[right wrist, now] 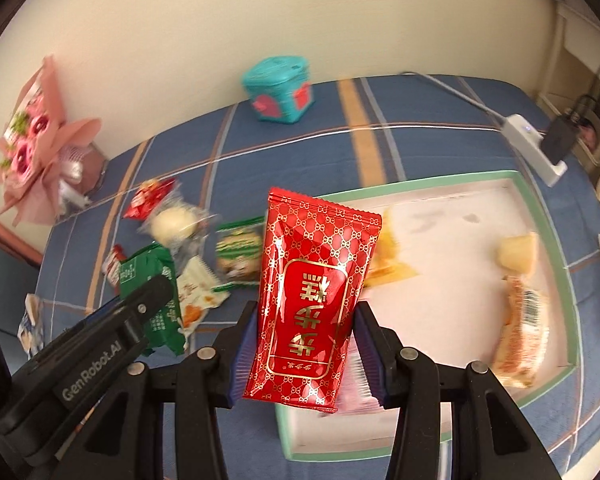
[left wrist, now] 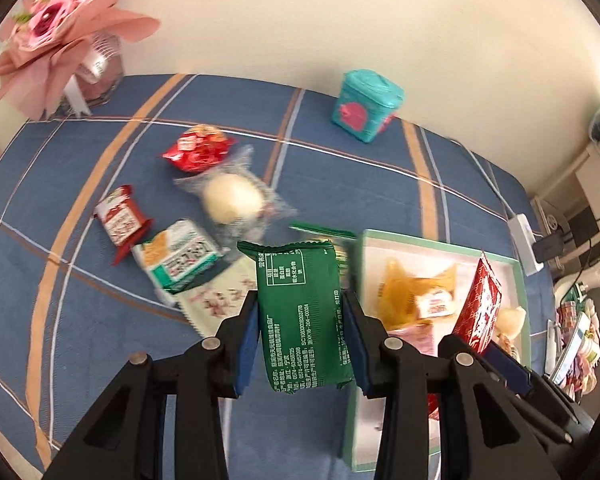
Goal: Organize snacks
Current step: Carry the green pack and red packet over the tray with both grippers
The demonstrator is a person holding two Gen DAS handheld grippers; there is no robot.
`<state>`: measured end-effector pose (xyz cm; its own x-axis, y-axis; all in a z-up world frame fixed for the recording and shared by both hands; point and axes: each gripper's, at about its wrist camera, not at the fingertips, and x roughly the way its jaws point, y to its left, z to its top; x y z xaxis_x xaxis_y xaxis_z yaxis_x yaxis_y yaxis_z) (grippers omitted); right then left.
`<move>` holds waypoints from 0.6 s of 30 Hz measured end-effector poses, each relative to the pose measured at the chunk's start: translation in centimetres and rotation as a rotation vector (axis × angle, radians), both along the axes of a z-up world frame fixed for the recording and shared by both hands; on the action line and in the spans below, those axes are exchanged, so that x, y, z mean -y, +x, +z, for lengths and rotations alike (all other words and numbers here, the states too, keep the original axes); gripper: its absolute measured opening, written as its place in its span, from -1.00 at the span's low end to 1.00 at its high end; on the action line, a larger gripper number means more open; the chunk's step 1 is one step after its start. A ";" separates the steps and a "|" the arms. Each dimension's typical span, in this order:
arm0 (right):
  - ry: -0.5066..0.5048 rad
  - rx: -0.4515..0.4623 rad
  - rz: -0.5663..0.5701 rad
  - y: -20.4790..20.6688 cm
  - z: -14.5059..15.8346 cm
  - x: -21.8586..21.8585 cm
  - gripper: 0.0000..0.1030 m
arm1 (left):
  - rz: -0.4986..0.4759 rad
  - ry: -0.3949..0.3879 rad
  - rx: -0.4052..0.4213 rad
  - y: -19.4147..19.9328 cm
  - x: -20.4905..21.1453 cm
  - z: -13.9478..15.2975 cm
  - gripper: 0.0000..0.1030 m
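Clearly mid-carry on both sides. Left gripper (left wrist: 304, 320) clamped on a green packet (left wrist: 302, 312), blue pads pressing its long edges, printed back facing the camera, packet lifted clear of the blue striped cloth (left wrist: 100, 320). Right gripper (right wrist: 306, 344) closed on a red packet (right wrist: 314, 292) with gold lettering, held upright between the pads, hanging over the near edge of the green-rimmed tray (right wrist: 556, 240).

Further out, in the tray: a yellow-orange wrapped snack (right wrist: 392, 264), a pale bun (right wrist: 518, 254) and an orange-and-white wrapped cake (right wrist: 520, 336), with bare floor left in the middle. Left of the tray, loose on the cloth: a wrapped white bun (left wrist: 230, 200), a round red packet (left wrist: 198, 148), a small red-and-white packet (left wrist: 120, 218), a green-and-white cracker packet (left wrist: 180, 258). Beyond them, a teal tin (left wrist: 366, 106) by the wall and a pink bouquet (left wrist: 60, 20) in the corner, neither part of the sorting.

Step in hand, by the look of it: ferrying two snacks into the tray at once. Next move calls for lowering the red packet onto the bare floor, bringing the green one across the rim beside it, keeping the two grippers from colliding, then releasing low so neither packet topples onto the others.
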<state>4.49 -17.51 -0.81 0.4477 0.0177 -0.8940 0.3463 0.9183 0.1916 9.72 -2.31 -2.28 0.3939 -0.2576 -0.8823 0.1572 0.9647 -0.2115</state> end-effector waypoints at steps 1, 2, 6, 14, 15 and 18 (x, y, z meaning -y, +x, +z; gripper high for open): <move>-0.005 0.000 -0.013 -0.2 0.1 0.7 -0.03 | -0.008 0.002 0.001 -0.1 0.5 0.0 -0.20; -0.011 -0.002 -0.028 -0.4 0.1 1.5 -0.03 | -0.020 0.005 0.004 -0.3 1.1 0.1 -0.20; -0.008 -0.014 -0.090 -1.2 -0.2 4.2 -0.03 | -0.069 0.032 0.015 -0.7 3.5 0.2 -0.20; -0.044 -0.041 -0.194 -2.6 -0.8 8.8 -0.03 | -0.173 0.047 0.027 -1.7 8.4 0.4 -0.20; -0.040 -0.045 -0.206 -2.8 -1.0 9.4 -0.03 | -0.182 0.045 0.025 -1.8 8.8 0.3 -0.20; -0.036 -0.062 -0.244 -3.2 -1.4 10.7 -0.03 | -0.218 0.031 0.014 -2.2 10.5 0.1 -0.20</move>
<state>1.32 -28.21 -2.26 0.3789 -0.1167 -0.9180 0.5685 0.8121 0.1314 7.49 -12.76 -2.15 0.3445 -0.3110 -0.8858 0.3657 0.9135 -0.1785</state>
